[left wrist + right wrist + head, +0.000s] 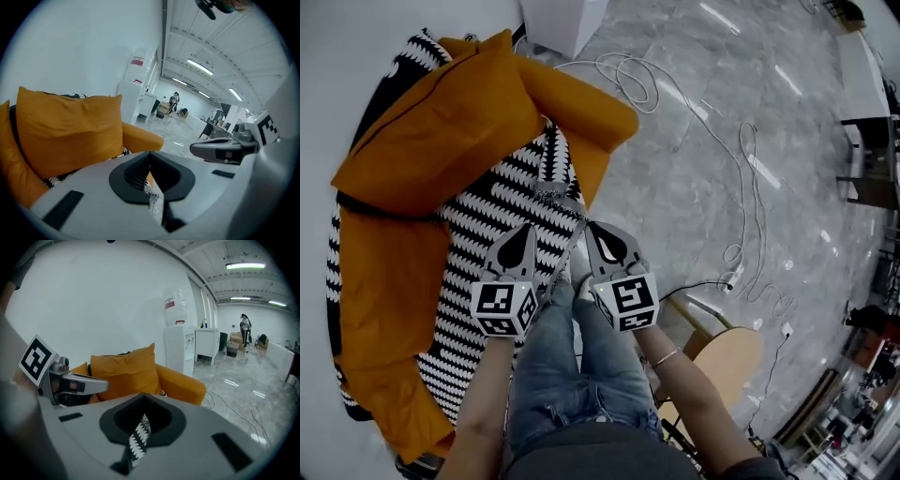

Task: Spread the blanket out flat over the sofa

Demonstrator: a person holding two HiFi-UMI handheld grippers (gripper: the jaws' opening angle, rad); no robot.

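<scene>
No writing can be read. A red and white label (169,303) is seen on the water bottle (175,305) set on top of the white dispenser (179,350) just beyond the sofa, but its print is too small to be made out. Only black square markers are carried on the gripper cubes. What the bottle contains cannot be told. The black-and-white blanket (502,202) is laid rumpled on the seat of the orange sofa (384,281) and is partly covered on the far side by an orange cushion (441,122). Its near edge is drawn into a narrow bunch and is pinched by both grippers, held side by side above the person's jeans (548,375). The left gripper (528,230) is closed on a strip of the fabric, and the right gripper (592,230) is likewise clamped on it. White cables (741,187) are strewn over the grey marble floor (787,103) to the right.
</scene>
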